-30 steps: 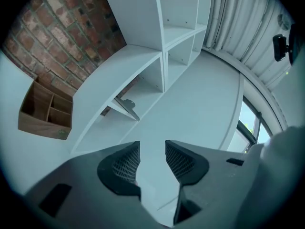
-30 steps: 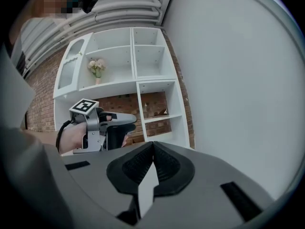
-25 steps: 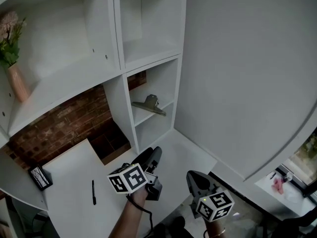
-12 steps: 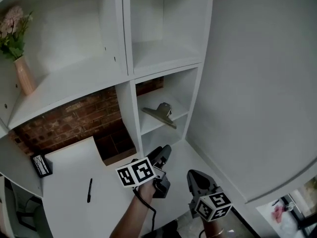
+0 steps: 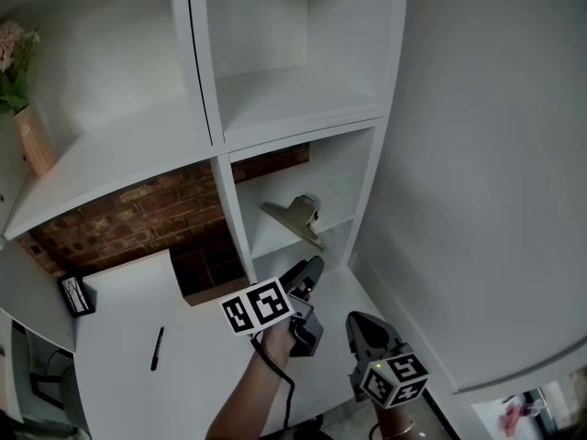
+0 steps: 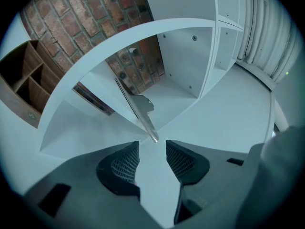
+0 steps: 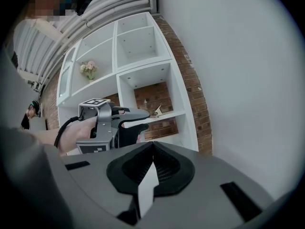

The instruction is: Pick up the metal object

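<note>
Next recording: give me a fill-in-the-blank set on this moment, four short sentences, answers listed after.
1. The metal object lies on a shelf in front of a ____ wall.
2. The left gripper points at it with its fingers ____ and nothing between them.
3. The right gripper is ____ and empty.
4. On the white desk lies a black ____.

Missing words: brick; open; shut; pen.

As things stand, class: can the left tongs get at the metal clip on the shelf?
Probably yes. The left tongs are open and aimed at the metal clip, which lies on an open-fronted shelf with nothing between them.
</note>
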